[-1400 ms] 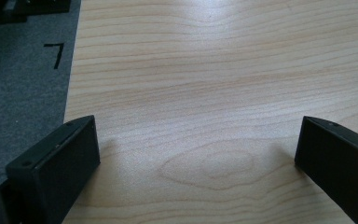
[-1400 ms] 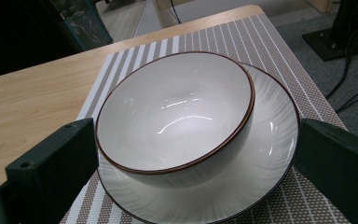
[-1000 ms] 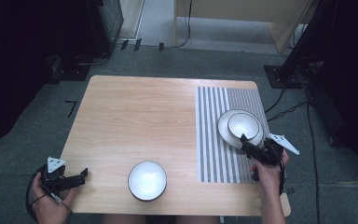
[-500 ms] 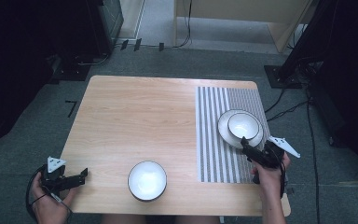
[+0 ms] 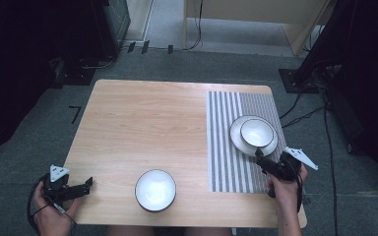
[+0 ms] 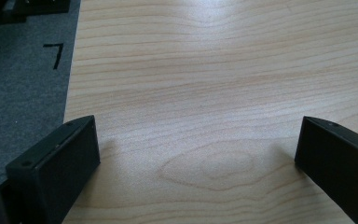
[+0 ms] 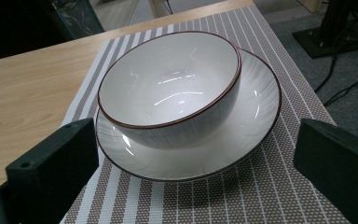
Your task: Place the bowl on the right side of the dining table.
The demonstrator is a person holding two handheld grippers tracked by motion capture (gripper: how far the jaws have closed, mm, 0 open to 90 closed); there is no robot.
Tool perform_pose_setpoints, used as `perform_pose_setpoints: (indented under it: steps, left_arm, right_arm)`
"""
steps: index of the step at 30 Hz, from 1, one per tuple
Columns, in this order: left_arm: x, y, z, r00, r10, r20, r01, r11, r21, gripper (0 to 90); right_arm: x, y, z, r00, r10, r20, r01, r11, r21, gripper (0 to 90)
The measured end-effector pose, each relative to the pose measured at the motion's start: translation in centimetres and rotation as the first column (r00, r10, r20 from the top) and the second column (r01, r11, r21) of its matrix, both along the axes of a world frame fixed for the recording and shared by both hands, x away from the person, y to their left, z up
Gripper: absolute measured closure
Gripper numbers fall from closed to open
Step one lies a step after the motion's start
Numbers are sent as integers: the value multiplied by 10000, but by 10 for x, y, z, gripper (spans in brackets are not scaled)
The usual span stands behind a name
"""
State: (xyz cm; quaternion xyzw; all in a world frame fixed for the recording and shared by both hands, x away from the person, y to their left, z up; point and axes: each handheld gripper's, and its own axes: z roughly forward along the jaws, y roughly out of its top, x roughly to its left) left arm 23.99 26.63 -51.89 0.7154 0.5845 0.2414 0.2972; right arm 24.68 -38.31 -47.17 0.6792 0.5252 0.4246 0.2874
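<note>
Grey carpet surrounds a light wooden table (image 5: 147, 128), with cables and dark stands at the far edge of the room. No brand or label can be read anywhere; the one mark is a black "7"-shaped tape figure (image 6: 55, 52) on the carpet, ahead and to the left of the left gripper's jaws in its own view, and also seen beside the table's left edge from above.

A white bowl with a thin dark-red rim (image 7: 170, 86) sits inside a white plate (image 7: 256, 107) with the same rim, and the plate rests on a striped grey-and-white placemat (image 7: 270, 186). Both lie straight ahead of the right gripper (image 5: 262, 158), just beyond its jaw tips and centred between them. Its jaws stand wide apart, released, holding nothing. The right gripper view brings out the bowl's glossy inside, the fine ribbing on the plate and the mat's woven dots, none of which the high view resolves.

A second white bowl (image 5: 155, 190) stands on bare wood near the table's front edge, well to the right of the left gripper (image 5: 84, 185), and is seen from the high view. The left gripper's jaws are also spread wide and empty, over bare wood grain at the table's near left corner.
</note>
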Motion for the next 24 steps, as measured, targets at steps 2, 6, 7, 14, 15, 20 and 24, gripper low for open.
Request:
perform_pose_setpoints:
  steps: [2, 6, 7, 14, 15, 20, 24]
  left_arm:
    - [0, 0, 0, 10000, -1, -1, 1, 10000, 1, 0]
    - [0, 0, 0, 10000, -3, -3, 3, 10000, 0, 0]
    - [0, 0, 0, 10000, -3, -2, 3, 10000, -3, 0]
    - [0, 0, 0, 10000, 1, 0, -1, 10000, -21, 0]
    - [0, 0, 0, 10000, -3, 3, 3, 10000, -22, 0]
    - [0, 0, 0, 10000, 1, 4, -1, 10000, -30, 0]
    - [0, 0, 0, 10000, 1, 2, -1, 10000, -26, 0]
  right_arm:
    - [-1, 0, -1, 10000, -22, -7, 22, 10000, 26, 0]
    - [-3, 1, -2, 10000, -17, -44, 17, 10000, -78, 0]
    - [-4, 2, -2, 10000, -16, -52, 15, 10000, -80, 0]
    - [-8, 1, -3, 9999, -21, -133, 18, 9998, -185, 0]
    - [-8, 1, -4, 9999, -26, -140, 24, 9998, -185, 0]
    - [-11, 0, -5, 9998, -71, -184, 67, 9998, -187, 0]
    - [-14, -2, -8, 9997, -97, -242, 90, 9996, -268, 0]
